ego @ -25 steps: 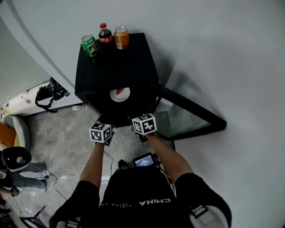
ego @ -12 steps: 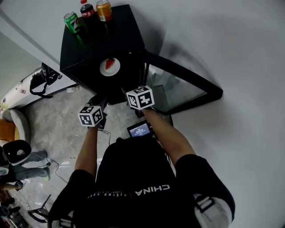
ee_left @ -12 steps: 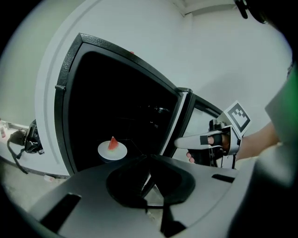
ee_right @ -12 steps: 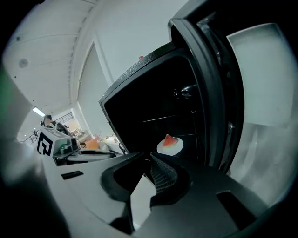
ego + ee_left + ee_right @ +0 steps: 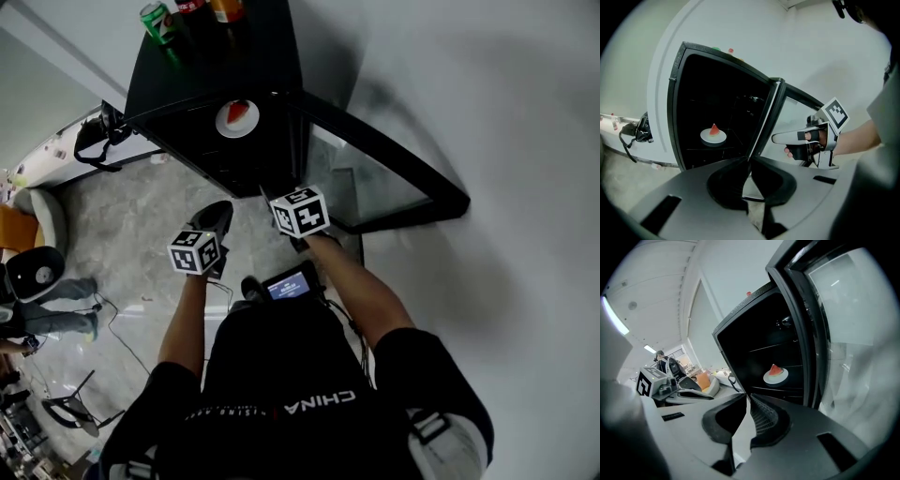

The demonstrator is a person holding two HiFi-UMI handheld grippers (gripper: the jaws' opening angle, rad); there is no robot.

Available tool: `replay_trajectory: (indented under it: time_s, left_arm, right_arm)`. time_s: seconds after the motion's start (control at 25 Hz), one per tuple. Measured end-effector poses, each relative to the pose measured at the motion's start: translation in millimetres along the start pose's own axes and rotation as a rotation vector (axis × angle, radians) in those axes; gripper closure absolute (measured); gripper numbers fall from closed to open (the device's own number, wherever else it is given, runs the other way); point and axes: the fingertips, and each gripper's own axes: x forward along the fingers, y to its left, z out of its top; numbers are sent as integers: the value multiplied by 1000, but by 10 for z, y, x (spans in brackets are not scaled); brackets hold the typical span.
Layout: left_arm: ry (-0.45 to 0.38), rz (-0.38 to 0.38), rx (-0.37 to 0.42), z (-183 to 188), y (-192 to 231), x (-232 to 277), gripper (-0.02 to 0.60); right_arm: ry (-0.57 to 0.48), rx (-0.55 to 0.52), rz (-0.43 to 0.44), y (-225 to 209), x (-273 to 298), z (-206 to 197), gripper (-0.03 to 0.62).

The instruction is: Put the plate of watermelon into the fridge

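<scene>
Plate — one — in fridge; left gripper jaws together, right gripper just closing, empty.

One fridge. One plate, one watermelon wedge. At 11 o'clock, two cans: green can, orange can; one bottle.

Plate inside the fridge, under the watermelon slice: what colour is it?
White. The plate shows best in the right gripper view.

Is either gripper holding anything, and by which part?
Nothing is held. The left gripper is shut and empty; the right gripper has just been closing its jaws with nothing between them. The plate of watermelon sits inside the fridge.
</scene>
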Motion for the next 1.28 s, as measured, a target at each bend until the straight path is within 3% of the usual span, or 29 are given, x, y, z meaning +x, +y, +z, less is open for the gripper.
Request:
replay_trajectory:
  time_s: [0.36,0.72,1.04,1.28]
  left_arm:
    - [-8,-47,70,-352,-292,-413,551]
    - [-43,-70,68,-901,-143,-1409,551]
    - [-13,-136,109,-1440,-384,-2051,551]
    - [27,-128,140,-1779,-595,-2254,560]
  right_arm:
    - [31,-36,-28,333,-278,-500,560]
    - [5,-40,-73,1319,-392,-886,560]
    - [-6,2,-153,1906,-759,-1463,562]
    - [17,12,-197,2110,-1045,-1848,566]
